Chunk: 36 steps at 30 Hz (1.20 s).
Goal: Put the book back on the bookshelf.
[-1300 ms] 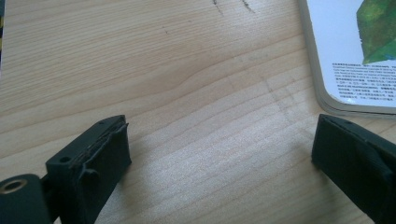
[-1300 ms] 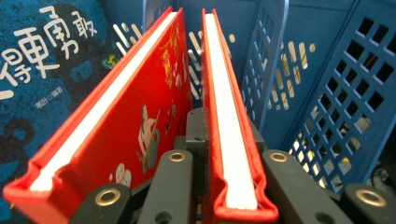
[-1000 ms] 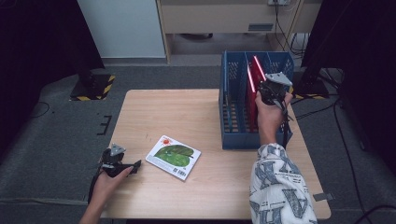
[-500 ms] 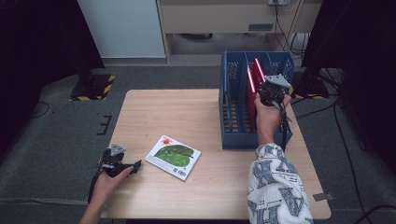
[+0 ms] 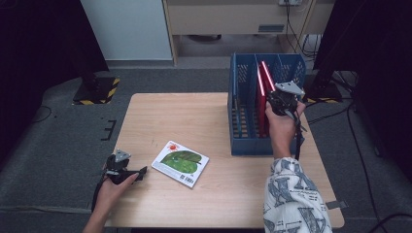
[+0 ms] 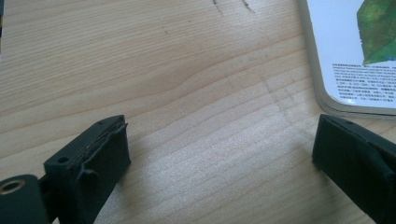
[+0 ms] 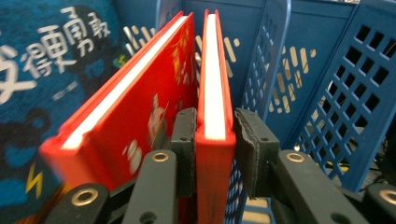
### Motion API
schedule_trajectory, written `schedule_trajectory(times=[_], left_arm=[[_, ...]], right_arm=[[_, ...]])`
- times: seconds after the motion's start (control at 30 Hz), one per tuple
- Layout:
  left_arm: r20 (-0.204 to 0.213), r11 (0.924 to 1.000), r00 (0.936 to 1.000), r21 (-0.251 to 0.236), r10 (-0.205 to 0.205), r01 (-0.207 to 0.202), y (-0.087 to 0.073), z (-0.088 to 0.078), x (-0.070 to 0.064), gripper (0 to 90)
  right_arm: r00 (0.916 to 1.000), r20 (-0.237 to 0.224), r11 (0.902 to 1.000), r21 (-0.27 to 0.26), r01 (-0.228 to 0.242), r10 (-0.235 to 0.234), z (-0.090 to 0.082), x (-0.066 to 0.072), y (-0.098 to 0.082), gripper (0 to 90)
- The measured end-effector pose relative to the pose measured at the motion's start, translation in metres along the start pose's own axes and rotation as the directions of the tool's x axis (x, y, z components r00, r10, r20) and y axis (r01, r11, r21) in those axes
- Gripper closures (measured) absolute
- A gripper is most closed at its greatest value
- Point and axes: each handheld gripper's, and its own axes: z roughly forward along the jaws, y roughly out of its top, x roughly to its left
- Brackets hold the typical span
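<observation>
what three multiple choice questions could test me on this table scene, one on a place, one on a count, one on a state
1. Where is the green-covered book?
A in the crate
B flat on the table
C on the floor

2. How many red books stand in the blue crate?
A one
B two
C four

3. How do the left gripper's jaws stand?
A shut on the book
B shut on nothing
C open, nothing between

Key: B, it lies cover up on the wooden top; B, two red books rise side by side; C, bare wood shows between the jaws.
</observation>
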Motion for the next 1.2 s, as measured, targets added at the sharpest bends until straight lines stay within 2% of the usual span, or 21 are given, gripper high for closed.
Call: schedule_trajectory(times=[0.27, 0.63, 1.2], left_arm=[[-0.001, 1.0000, 1.0000, -0.001, -0.002, 0.002, 0.000, 0.000, 0.000, 2.7], [0.000, 1.0000, 1.0000, -0.001, -0.002, 0.002, 0.000, 0.000, 0.000, 2.7], [0.001, 1.0000, 1.0000, -0.002, -0.003, 0.003, 0.000, 0.000, 0.000, 2.6]], right_arm=[[0.9997, -0.024, 1.0000, 0.006, 0.008, -0.008, -0.015, 0.003, -0.010, 72.2], [0.9985, -0.055, 1.0000, 0.007, 0.001, 0.000, -0.026, 0.002, -0.016, 77.9], [0.9965, -0.084, 0.9999, 0.007, 0.009, -0.009, -0.029, 0.004, -0.017, 78.4]])
